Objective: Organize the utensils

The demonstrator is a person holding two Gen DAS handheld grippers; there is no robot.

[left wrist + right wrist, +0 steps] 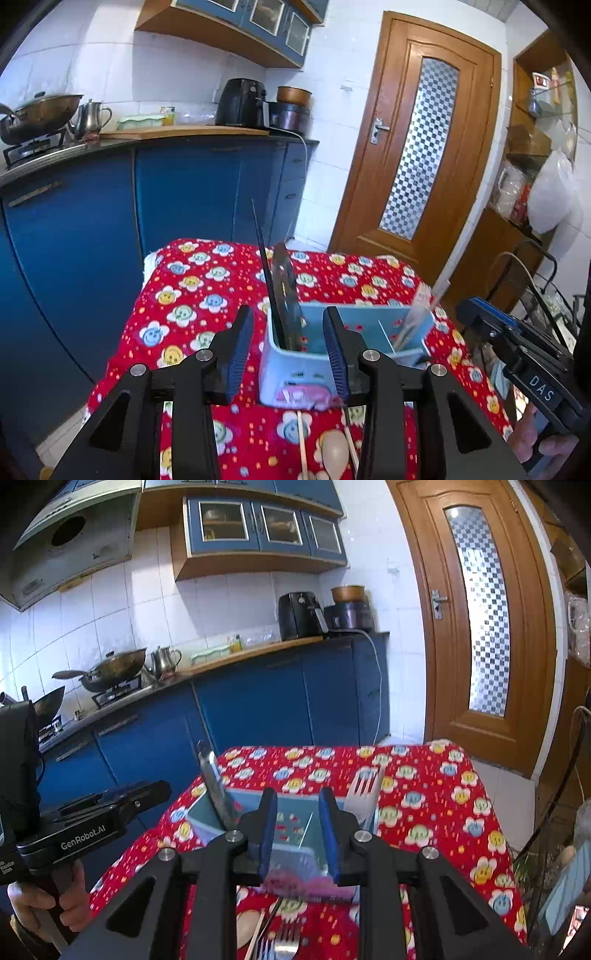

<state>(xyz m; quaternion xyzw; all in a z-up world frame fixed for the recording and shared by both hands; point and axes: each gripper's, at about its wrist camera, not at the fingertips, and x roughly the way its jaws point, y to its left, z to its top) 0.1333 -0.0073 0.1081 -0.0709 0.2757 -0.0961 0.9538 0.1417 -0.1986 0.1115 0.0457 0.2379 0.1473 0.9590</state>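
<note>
A light-blue utensil holder (369, 325) stands on the red flowered cloth (192, 295). Its left compartment holds a dark knife (286, 295) and a thin black stick. Pale utensils (417, 314) lean in the right one, and the right wrist view shows a white fork (364, 794) there. My left gripper (288, 354) is open just before the holder's near wall, with nothing between the pads. My right gripper (298, 834) is also open and bare in front of the holder (295, 814). On the cloth near me lie a pale spoon (334, 448), a chopstick (303, 443) and a metal fork (286, 939).
Blue kitchen cabinets (184, 192) stand close behind the small table. A wooden door (424, 147) is at the back right. Shelves with bags (546, 192) and a wire rack (535, 280) crowd the right side. A person's hand (40, 904) holds the left gripper's handle.
</note>
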